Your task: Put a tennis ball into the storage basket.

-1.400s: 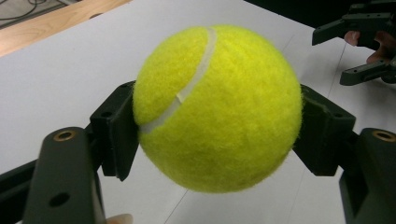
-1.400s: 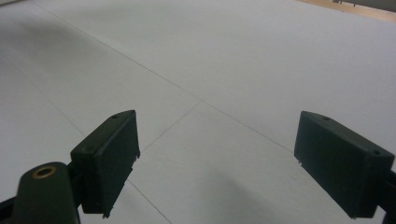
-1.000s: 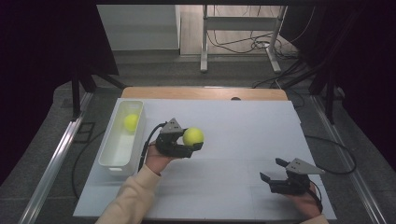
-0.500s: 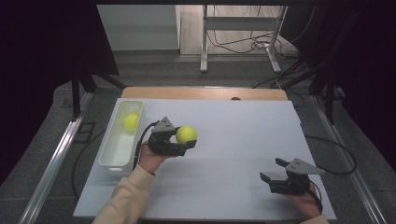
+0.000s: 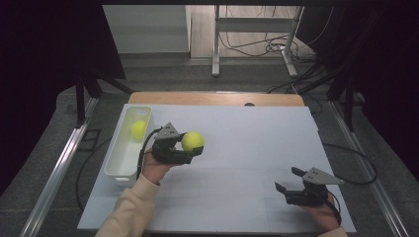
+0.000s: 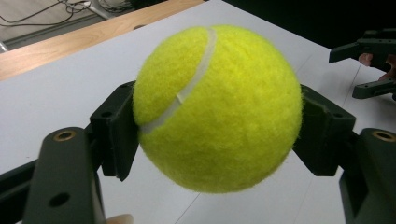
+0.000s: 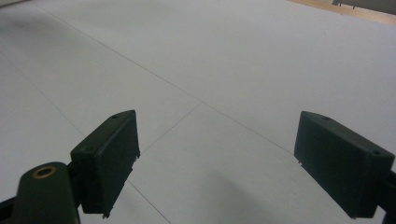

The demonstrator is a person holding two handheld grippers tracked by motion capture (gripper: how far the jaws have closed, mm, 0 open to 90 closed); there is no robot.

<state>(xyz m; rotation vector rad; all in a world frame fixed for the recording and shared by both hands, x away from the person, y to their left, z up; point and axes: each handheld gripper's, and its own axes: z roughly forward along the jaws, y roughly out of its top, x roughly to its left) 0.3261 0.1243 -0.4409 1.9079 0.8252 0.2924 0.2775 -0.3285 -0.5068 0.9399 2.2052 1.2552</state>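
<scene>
Left gripper (image 5: 190, 148) clamped on a yellow tennis ball (image 5: 192, 141), pads pressed to opposite flanks of it (seen close up in the left gripper view, ball (image 6: 219, 105) bulging above and below the pads). Held clear of the white table (image 5: 237, 148), just to the right of the white bin (image 5: 118, 155). No long axis to speak of, being round; white seam running from upper right down to lower left across the near face, ending by the left-hand pad. Jaws aimed to the right across the table, toward the other gripper. A second yellow ball (image 5: 139, 129) lying inside the bin, behind the left gripper's back end. Right gripper (image 5: 291, 181) resting low near the table's near right corner, well apart from the held ball, jaws spread wide with nothing between them (bare table beyond the pads (image 7: 107, 158) in the right gripper view).
</scene>
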